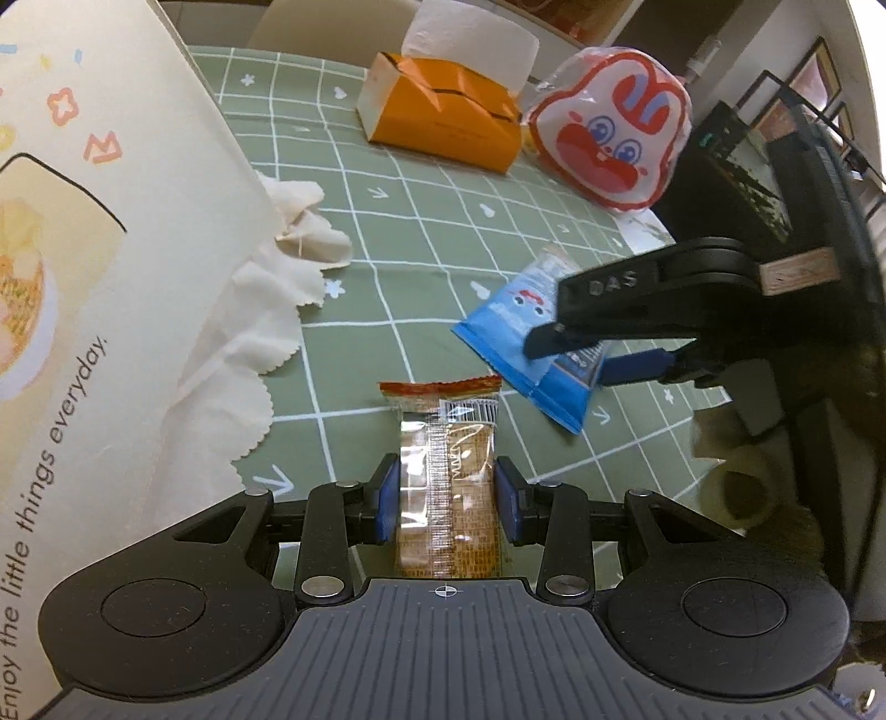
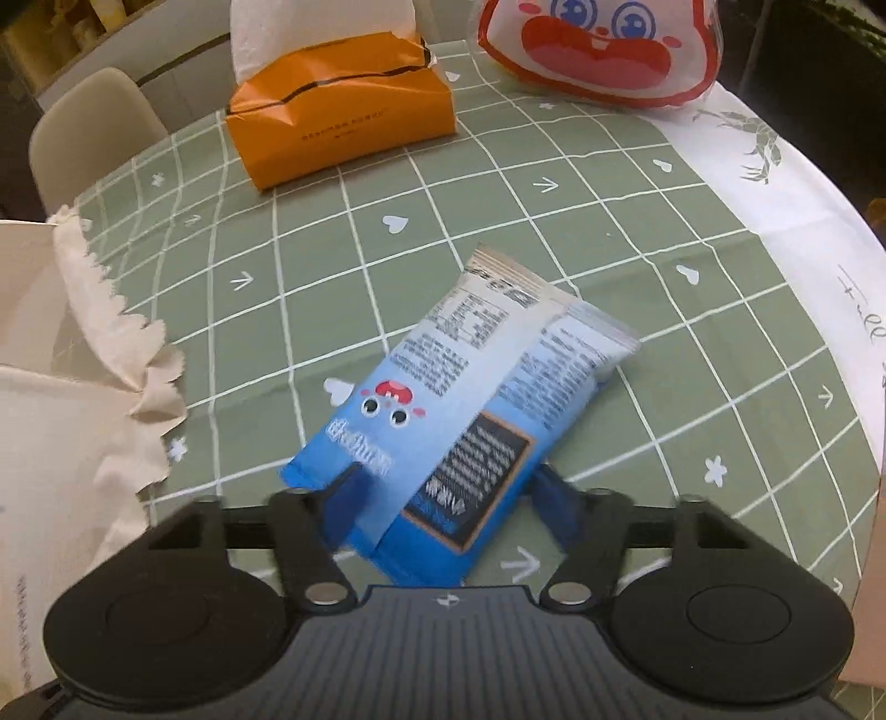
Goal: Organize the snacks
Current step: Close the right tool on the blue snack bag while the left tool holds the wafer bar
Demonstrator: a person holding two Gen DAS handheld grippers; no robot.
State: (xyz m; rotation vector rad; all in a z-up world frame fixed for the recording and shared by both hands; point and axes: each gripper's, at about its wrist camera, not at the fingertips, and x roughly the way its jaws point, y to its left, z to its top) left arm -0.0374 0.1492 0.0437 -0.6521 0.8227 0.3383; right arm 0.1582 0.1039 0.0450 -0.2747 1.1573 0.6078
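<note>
A: Left wrist view: the left gripper clamps its blue pads on an orange-and-clear snack bar, which sticks forward over the green checked tablecloth.

B: And the other gripper?

A: The right gripper reaches in from the right, its fingers at a blue snack packet lying on the cloth. A cream paper bag printed with a slogan fills the left side. Farther back sit an orange tissue box and a red-and-white cartoon-face bag.

B: Right wrist view?

A: The blue snack packet lies between the fingers of the right gripper; the blur hides whether the pads press it, so I cannot tell. The paper bag is at left, the tissue box and cartoon-face bag at the far edge.
</note>
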